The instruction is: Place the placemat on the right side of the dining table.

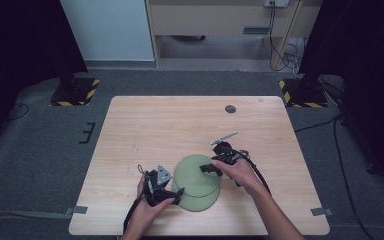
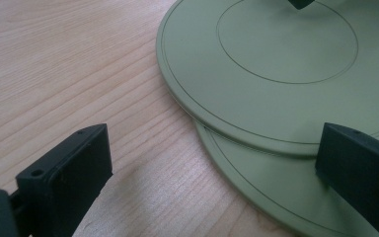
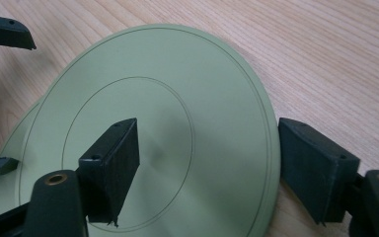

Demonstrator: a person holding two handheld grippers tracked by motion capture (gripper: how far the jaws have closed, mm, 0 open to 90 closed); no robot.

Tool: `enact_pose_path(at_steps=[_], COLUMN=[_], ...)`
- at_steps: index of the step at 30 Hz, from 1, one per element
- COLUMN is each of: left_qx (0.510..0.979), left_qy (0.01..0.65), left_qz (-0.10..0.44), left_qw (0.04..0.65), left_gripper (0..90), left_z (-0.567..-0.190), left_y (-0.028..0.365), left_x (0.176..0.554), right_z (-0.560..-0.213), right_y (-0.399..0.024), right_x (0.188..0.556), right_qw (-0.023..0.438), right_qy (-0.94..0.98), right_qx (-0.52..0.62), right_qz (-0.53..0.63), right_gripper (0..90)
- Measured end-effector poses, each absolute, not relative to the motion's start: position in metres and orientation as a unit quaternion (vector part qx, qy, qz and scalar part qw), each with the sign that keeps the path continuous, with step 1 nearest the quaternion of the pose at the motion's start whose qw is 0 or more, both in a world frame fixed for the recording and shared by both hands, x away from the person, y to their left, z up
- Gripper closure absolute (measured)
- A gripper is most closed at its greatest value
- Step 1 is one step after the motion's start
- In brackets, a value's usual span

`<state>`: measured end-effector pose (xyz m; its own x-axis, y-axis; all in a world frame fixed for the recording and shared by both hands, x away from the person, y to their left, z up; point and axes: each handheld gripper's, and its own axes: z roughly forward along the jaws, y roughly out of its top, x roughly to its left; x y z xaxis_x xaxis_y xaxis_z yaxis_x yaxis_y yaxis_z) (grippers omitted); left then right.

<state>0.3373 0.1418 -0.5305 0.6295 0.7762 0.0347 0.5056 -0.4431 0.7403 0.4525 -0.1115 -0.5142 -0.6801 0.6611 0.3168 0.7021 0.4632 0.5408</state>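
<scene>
Right gripper (image 3: 209, 168) fingers straddle unmarked top green plate (image 3: 217, 74); nothing readable.

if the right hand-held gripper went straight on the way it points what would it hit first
Probably the top plate: the right hand-held gripper straddles its rim, one jaw over it, one outside. Depth is unclear.

No readable text

No words, labels, brands or numbers legible in any view. Only sign-like marking: yellow-and-black hazard stripes on the two stand bases (image 1: 74, 92) (image 1: 305, 93) on the floor past the table's far corners. Green plates (image 2: 286, 59) carry plain thin ring lines, no print. Round dark spot on table (image 1: 230, 109) too small to tell.
</scene>
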Motion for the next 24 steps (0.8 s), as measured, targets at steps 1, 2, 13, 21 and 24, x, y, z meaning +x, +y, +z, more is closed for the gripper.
enact_pose_path(at_steps=[1,2,13,21,24], left_qx=[0.828,0.828,0.827,0.828,0.829], left_qy=[0.387,0.387,0.389,0.389,0.388], left_qz=[0.189,0.188,0.192,0.192,0.191], left_qw=[0.359,0.359,0.357,0.354,0.355], left_gripper=[0.2,0.2,0.2,0.1,0.0], left_z=[-0.53,-0.531,-0.53,-0.53,-0.53], left_y=[0.142,0.142,0.141,0.141,0.141], left_x=[0.337,0.337,0.336,0.337,0.337], right_z=[-0.514,-0.513,-0.483,-0.47,-0.472], right_y=[-0.111,-0.111,-0.117,-0.114,-0.112], right_x=[0.452,0.451,0.434,0.422,0.421], right_qw=[0.031,0.029,0.007,-0.004,0.002], right_qy=[-0.855,-0.856,-0.845,-0.859,-0.868], right_qx=[-0.4,-0.399,-0.39,-0.36,-0.35], right_qz=[-0.33,-0.329,-0.364,-0.364,-0.352], right_gripper=[26.9,26.9,30.3,39.1,42.2])
